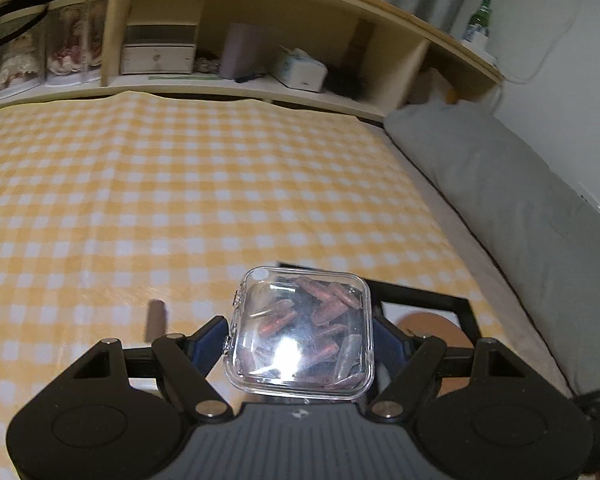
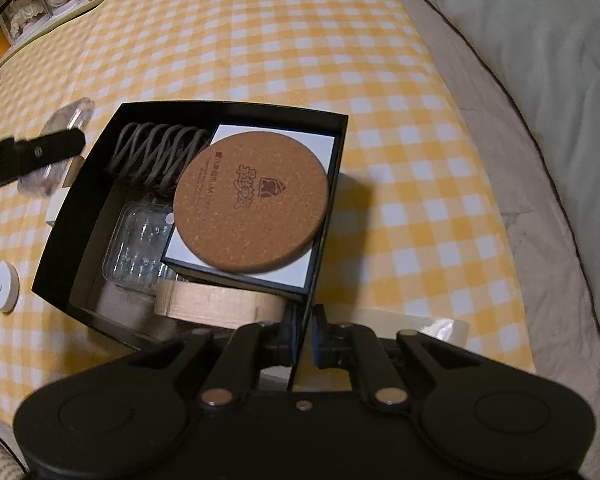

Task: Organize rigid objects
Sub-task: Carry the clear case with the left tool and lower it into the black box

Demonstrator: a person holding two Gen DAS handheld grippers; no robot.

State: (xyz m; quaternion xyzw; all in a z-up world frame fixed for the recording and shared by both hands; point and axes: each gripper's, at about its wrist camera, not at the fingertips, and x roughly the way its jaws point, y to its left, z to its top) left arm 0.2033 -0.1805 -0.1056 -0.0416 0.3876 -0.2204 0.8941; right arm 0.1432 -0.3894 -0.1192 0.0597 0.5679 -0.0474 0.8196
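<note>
My left gripper [image 1: 300, 332] is shut on a clear plastic case [image 1: 300, 332] filled with reddish-brown pieces and holds it above the yellow checked cloth. It also shows blurred at the left of the right wrist view [image 2: 56, 152]. My right gripper [image 2: 305, 338] is shut on the near right wall of a black open box [image 2: 328, 216]. The box holds a round cork coaster [image 2: 252, 200] on a white-topped box [image 2: 320, 148], a coiled grey cable [image 2: 156, 152], a clear plastic case [image 2: 140, 248] and a roll of tan tape [image 2: 216, 304].
A white round disc [image 2: 2, 286] lies on the cloth left of the box. A small dark cylinder [image 1: 156, 314] stands on the cloth. A grey pillow [image 1: 500, 184] lies along the right. Wooden shelves [image 1: 260, 40] with boxes stand at the back.
</note>
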